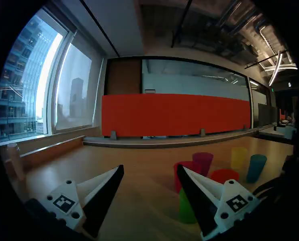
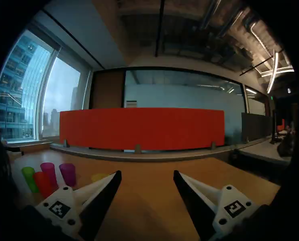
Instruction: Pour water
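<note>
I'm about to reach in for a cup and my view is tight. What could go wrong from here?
1. The green cup stands right beside one finger of the open left gripper and is partly hidden by it. A sideways move could tip it.
2. The red cup and the magenta cup stand close together, so closing on one may knock the other.
</note>
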